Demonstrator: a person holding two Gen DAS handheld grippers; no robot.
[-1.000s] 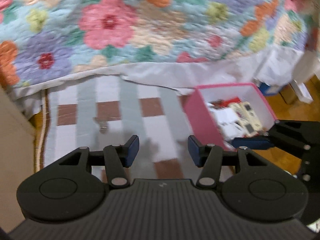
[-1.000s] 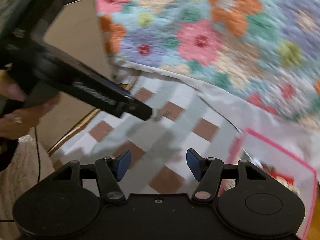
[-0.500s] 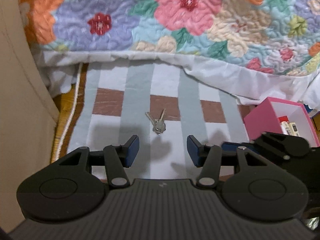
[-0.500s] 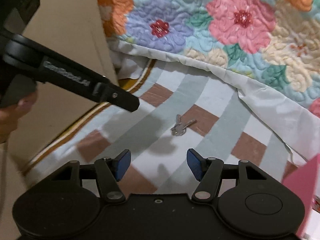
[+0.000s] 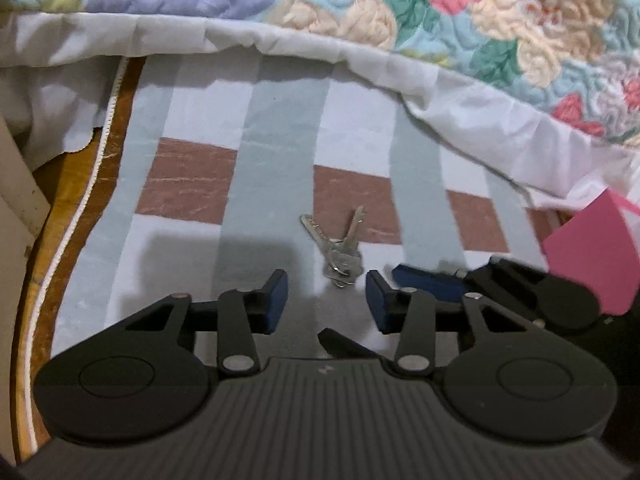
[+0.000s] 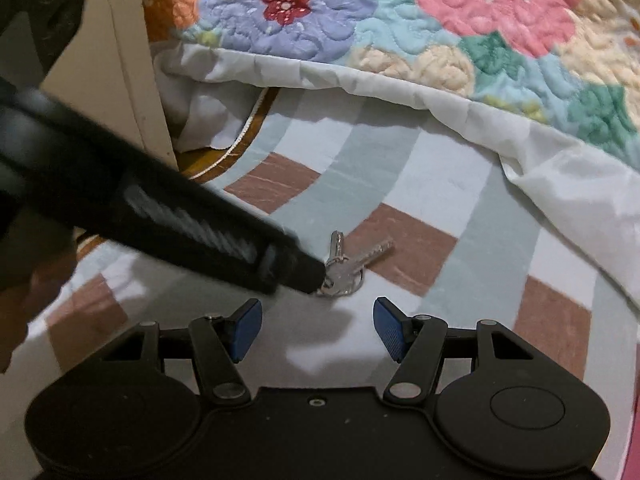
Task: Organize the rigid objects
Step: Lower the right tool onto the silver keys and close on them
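**Two claws low over a bunch of keys on a checked cloth**

The left claw (image 5: 327, 300) has its blue pads apart and closing, with nothing pressed between them; the keys (image 5: 339, 254) lie on the cloth just beyond the tips, in the middle of the left wrist frame. The right claw (image 6: 318, 330) stands wide apart and empty, the same keys (image 6: 347, 266) just ahead of its gap.

Only the left wrist view shows the pink box (image 5: 592, 256) at the right edge, with the right claw's blue finger poking in beside it. Only the right wrist view shows the left claw's black body crossing from the upper left, its tip touching or overlapping the key ring and hiding part of it.

Around them lie the checked cloth (image 5: 276, 128), a floral quilt (image 6: 460, 32) with a white hem across the top, and a corded rug edge (image 5: 96, 168) on the left.
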